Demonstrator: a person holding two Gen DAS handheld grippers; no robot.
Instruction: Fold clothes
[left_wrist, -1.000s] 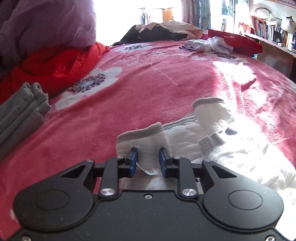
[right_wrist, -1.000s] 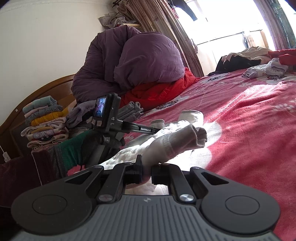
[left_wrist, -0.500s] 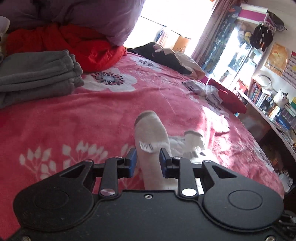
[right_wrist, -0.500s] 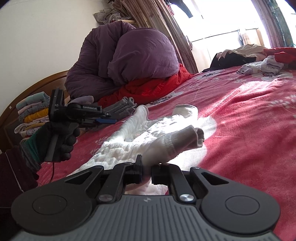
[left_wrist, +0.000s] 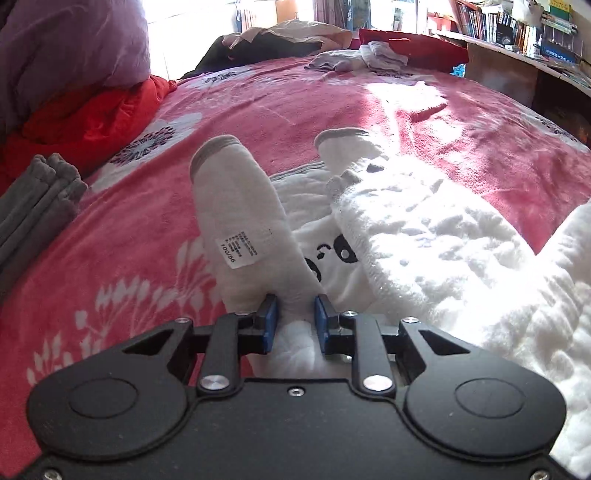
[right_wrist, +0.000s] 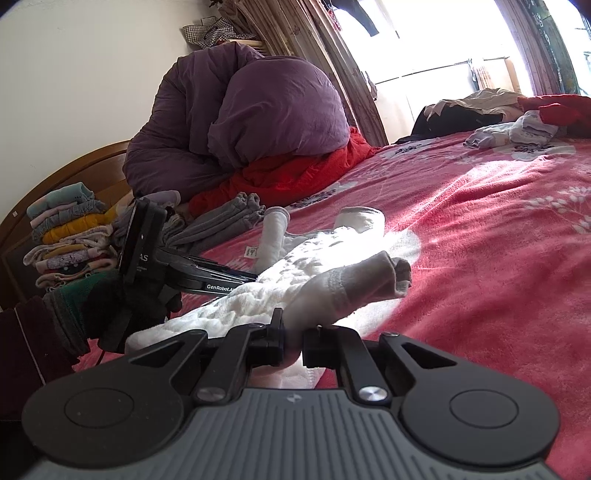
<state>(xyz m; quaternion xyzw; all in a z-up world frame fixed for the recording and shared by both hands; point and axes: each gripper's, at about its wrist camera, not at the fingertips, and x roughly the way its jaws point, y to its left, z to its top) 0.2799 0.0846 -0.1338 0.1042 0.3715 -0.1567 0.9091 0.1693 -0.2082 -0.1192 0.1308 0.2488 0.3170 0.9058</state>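
White fleecy child's garment (left_wrist: 424, 236) with a black embroidered face, spread on a pink floral fleece blanket (left_wrist: 332, 107) covering the bed. Garment taken as landmark throughout.

Left gripper (left_wrist: 294, 321): blue pads clamped on the base of one grey-cuffed sleeve or leg (left_wrist: 236, 206) at the garment's near-left edge; jaws just drawn a little closer, cloth bunched between them. Tube of cloth lifted and pointing away from the camera, white size label (left_wrist: 240, 249) showing on its upper side. Second grey-cuffed tube (left_wrist: 343, 142) lying flat at the garment's far side.

Right gripper (right_wrist: 293, 338): jaws pinched tight on the garment's near-right corner, a bundled limb (right_wrist: 354, 284) sticking out beyond the fingertips and raised just off the blanket. In the right wrist view, left gripper reaching in from the garment's left, held by a person's hand in a dark glove (right_wrist: 110, 306) with a green cuff and maroon sleeve.

Left of the garment: folded grey fleece clothes (left_wrist: 33, 206), near but apart. Beyond those, a red quilt (left_wrist: 88, 118) with a purple duvet (right_wrist: 258, 122) heaped on top. Further left, against a wooden headboard (right_wrist: 74, 166), a stack of folded pastel clothes (right_wrist: 66, 232). Well beyond the garment, at the bed's far end: loose pale clothes (left_wrist: 354, 59), a dark and beige pile (left_wrist: 273, 40), a red cushion (left_wrist: 413, 44). To the far right, a bookshelf (left_wrist: 517, 29).
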